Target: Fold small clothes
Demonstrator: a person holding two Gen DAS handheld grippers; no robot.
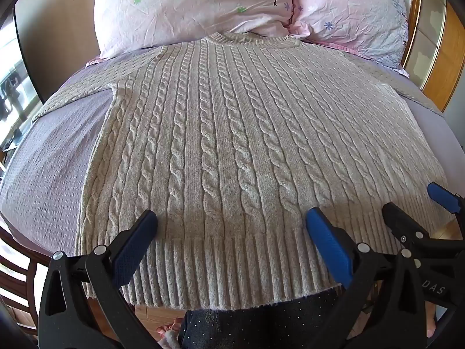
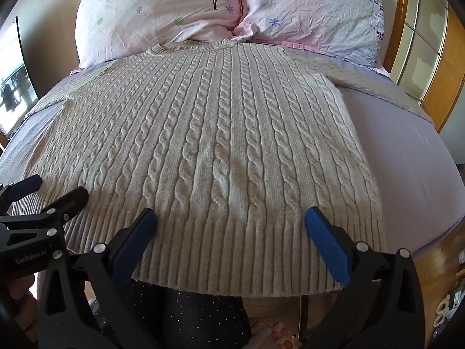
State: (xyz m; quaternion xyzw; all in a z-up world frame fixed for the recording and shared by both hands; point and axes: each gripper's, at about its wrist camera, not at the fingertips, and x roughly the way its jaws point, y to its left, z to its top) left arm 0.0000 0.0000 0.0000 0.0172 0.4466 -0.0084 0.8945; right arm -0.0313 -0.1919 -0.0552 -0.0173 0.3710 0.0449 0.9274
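Left wrist view: cream cable-knit sweater [image 1: 232, 133] lies flat, front up, on the bed [image 1: 55, 157], which is covered by a lilac sheet. Neckline points toward two pink floral pillows [image 1: 186, 8] at the head of the bed; collar just touches or slightly overlaps them. Ribbed hem [image 1: 226, 267] hangs slightly over the near edge of the bed. One sleeve [image 1: 72, 96] extends out to the left across the sheet.

Left gripper [image 1: 231, 221] hovers over the hem, jaws spread wide, nothing between the blue pads. Whether the tips touch the knit cannot be told. Right gripper [image 1: 418, 200] appears at the right edge of this view, also over the hem near the sweater's right corner, jaws apart.

Right wrist view: right gripper [image 2: 231, 218] sits wide over the hem, empty. Left gripper [image 2: 55, 189] visible at the left edge, near the hem's left portion, jaws apart. Other sleeve [image 2: 377, 84] runs out to the right toward the wooden headboard [image 2: 421, 43]. Person's dark speckled trousers [image 2: 197, 314] show below the hem, beside the bed edge.
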